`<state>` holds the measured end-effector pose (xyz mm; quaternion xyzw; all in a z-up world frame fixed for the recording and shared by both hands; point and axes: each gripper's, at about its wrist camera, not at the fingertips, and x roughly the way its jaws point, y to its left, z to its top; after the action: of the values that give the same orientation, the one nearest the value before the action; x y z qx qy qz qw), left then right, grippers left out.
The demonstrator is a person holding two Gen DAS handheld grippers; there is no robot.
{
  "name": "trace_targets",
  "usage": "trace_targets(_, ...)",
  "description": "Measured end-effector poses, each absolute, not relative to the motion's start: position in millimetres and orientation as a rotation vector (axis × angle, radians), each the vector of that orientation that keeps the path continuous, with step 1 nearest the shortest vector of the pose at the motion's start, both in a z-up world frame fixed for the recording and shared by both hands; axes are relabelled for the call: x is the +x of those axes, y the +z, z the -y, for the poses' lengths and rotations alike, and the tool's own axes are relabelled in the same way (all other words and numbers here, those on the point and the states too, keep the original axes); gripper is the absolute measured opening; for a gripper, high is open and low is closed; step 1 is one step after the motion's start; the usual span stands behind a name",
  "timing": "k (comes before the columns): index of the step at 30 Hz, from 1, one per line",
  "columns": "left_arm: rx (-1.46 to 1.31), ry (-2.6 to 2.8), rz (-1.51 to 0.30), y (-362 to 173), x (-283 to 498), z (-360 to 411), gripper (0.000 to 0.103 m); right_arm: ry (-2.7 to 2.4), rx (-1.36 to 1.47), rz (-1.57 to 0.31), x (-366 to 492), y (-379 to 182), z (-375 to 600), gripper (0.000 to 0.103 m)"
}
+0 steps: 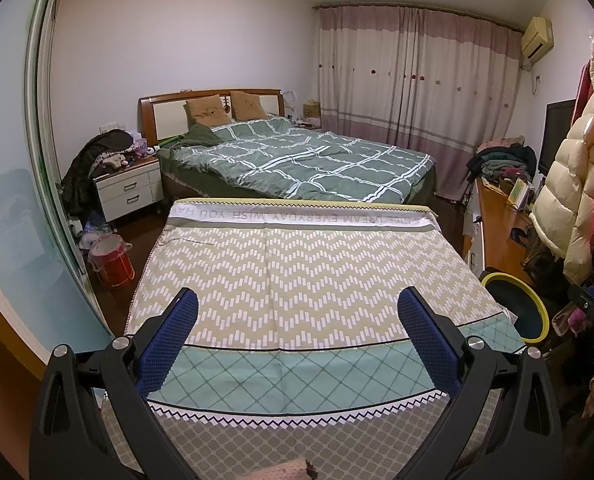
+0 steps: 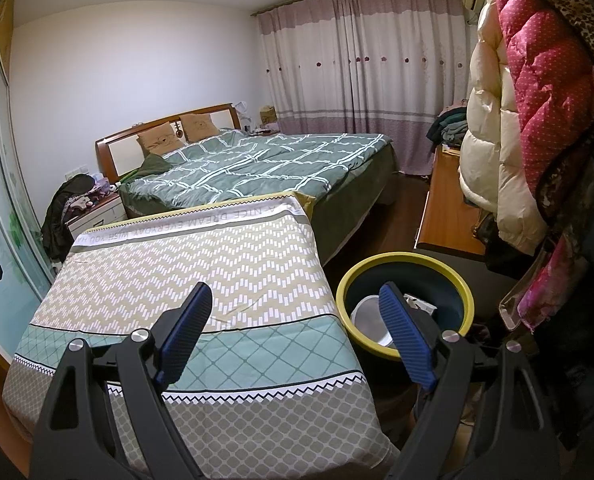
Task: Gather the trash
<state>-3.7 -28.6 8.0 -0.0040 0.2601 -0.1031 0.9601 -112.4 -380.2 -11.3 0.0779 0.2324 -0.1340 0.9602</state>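
Observation:
A dark bin with a yellow rim stands on the floor to the right of a table covered with a patterned cloth. Inside it lie a round white lid-like piece and a small white box. My right gripper hovers open over the table's right edge, its right finger above the bin, nothing between its blue pads. My left gripper is open above the cloth, holding nothing. In the left wrist view the bin shows at the table's right side.
A bed with a green checked quilt lies beyond the table. Hanging puffy coats crowd the right side, over a wooden desk. A red bucket and a cluttered nightstand stand at left, by a sliding glass wardrobe door.

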Motion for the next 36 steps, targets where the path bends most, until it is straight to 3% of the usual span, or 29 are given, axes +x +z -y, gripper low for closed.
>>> trace_targets(36, 0.042, -0.192, -0.527, 2.8, 3.8, 37.6, 0.098, -0.265, 0.159, -0.49, -104.1, -16.6, 379.2, 0.081)
